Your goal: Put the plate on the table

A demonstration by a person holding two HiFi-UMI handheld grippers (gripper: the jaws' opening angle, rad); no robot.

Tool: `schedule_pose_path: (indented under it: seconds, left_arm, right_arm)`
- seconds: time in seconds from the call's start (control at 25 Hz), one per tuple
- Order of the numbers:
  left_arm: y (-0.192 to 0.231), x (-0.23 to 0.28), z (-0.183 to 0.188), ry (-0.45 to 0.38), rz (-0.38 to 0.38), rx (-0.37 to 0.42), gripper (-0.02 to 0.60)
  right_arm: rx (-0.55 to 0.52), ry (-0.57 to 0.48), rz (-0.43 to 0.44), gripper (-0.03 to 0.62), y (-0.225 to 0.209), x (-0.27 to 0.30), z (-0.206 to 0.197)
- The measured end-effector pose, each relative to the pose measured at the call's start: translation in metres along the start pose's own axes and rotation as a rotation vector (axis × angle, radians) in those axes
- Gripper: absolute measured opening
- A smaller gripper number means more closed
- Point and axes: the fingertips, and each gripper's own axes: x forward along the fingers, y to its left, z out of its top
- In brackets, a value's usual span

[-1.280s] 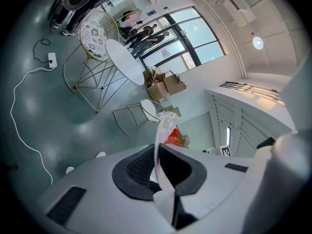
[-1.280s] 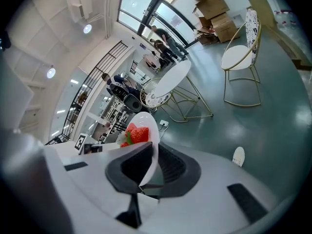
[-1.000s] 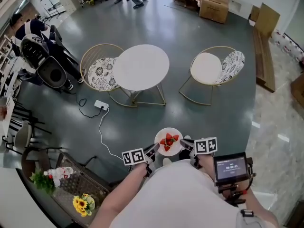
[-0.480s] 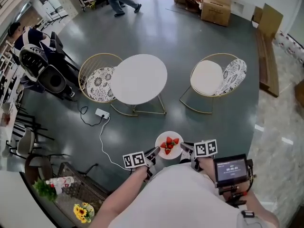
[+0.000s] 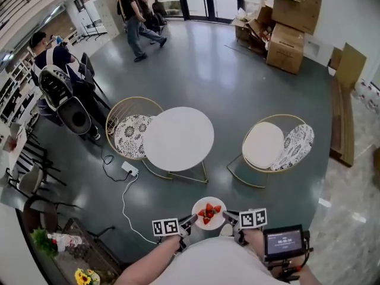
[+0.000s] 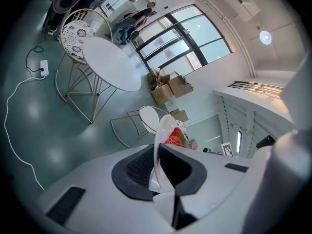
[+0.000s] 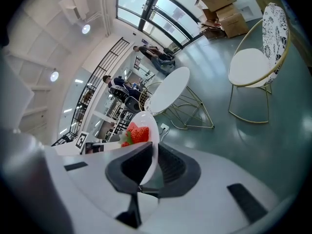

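Observation:
A white plate (image 5: 209, 213) with red strawberries on it is held in the air between both grippers, low in the head view. My left gripper (image 5: 189, 221) is shut on the plate's left rim and my right gripper (image 5: 228, 217) is shut on its right rim. In the left gripper view the plate (image 6: 162, 139) stands edge-on between the jaws; the same shows in the right gripper view, plate (image 7: 146, 138). The round white table (image 5: 179, 138) stands on the floor ahead, apart from the plate, with a bare top.
A wire chair with a patterned cushion (image 5: 131, 130) stands left of the table, another (image 5: 276, 145) to its right. A power strip and white cable (image 5: 126, 177) lie on the floor. Cardboard boxes (image 5: 288, 22) sit far right. People (image 5: 131, 18) walk at the back.
The view has tilted up and the table now appears further ahead. The plate stays held between both grippers. People at the back have walked left.

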Motion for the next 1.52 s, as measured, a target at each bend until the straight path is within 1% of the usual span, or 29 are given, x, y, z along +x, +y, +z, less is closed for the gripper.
schedule_pose_path:
  seconds: [0.2, 0.4, 0.56, 0.76, 0.92, 1.08, 1.28, 1.52]
  left_arm:
    - [-0.005, 0.021, 0.016, -0.036, 0.016, -0.019, 0.018]
    - [-0.014, 0.039, 0.028, -0.039, 0.019, -0.019, 0.018]
    - [-0.01, 0.045, 0.037, -0.032, 0.027, -0.027, 0.018]
    - [0.004, 0.05, 0.059, -0.031, 0.017, -0.035, 0.018]
    - [0.013, 0.056, 0.096, -0.029, -0.003, -0.03, 0.018]
    - [0.016, 0.065, 0.129, -0.007, -0.034, -0.023, 0.018]
    - [0.022, 0.062, 0.174, 0.004, -0.054, -0.003, 0.018]
    - [0.041, 0.055, 0.21, 0.02, -0.069, 0.004, 0.018]
  right_arm:
    - [-0.026, 0.038, 0.022, 0.023, -0.015, -0.001, 0.027]
    - [-0.038, 0.055, 0.025, 0.023, -0.026, -0.007, 0.048]
    - [-0.024, 0.058, 0.023, 0.023, -0.032, -0.001, 0.057]
    - [-0.024, 0.047, 0.017, 0.023, -0.036, 0.017, 0.075]
    - [-0.025, 0.037, 0.002, 0.023, -0.029, 0.036, 0.105]
    - [-0.025, 0.018, -0.026, 0.023, -0.026, 0.049, 0.134]
    - [-0.034, -0.007, -0.054, 0.023, -0.013, 0.075, 0.17]
    - [-0.033, -0.035, -0.08, 0.023, -0.003, 0.107, 0.192]
